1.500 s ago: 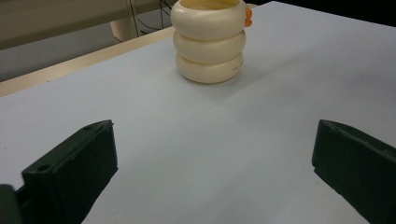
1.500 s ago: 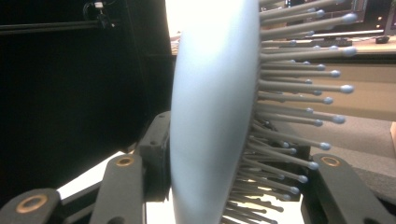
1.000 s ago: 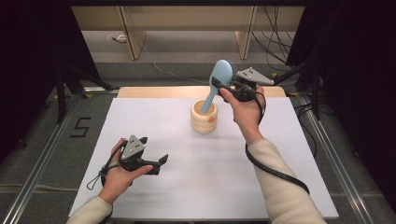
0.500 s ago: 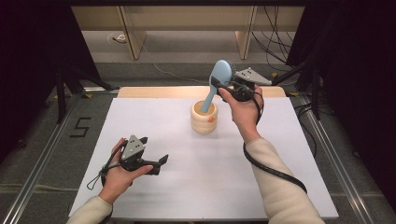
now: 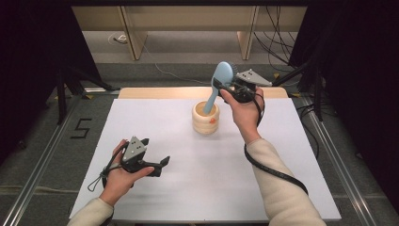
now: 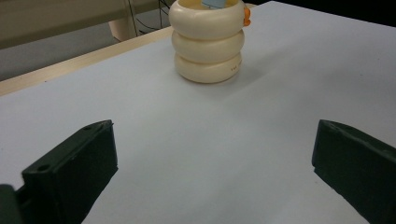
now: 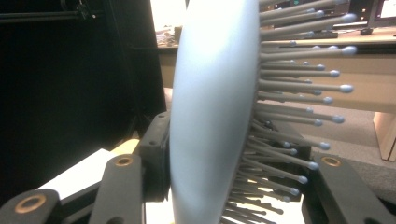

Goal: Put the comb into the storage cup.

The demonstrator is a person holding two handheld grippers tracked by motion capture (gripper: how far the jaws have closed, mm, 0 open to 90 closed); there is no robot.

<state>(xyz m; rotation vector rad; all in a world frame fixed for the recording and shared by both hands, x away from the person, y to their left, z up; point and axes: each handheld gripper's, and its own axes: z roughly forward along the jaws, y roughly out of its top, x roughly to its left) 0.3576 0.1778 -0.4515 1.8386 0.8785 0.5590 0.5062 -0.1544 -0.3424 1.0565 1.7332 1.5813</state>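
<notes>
The hairbrush (image 5: 221, 80) handle's lower end is hidden inside the cream holder (image 5: 205, 118). In the right gripper view the brush runs off top and bottom — its handle unseen; the left gripper view crops the holder's rim.

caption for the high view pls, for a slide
Right gripper lowers a blue hairbrush handle-first into a cream ringed holder; left gripper rests open on the white table.

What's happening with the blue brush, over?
Right tool shut on blue hairbrush, handle end down in the cream ringed cup. Left tool open, low over the white table. Nothing in the way.
</notes>
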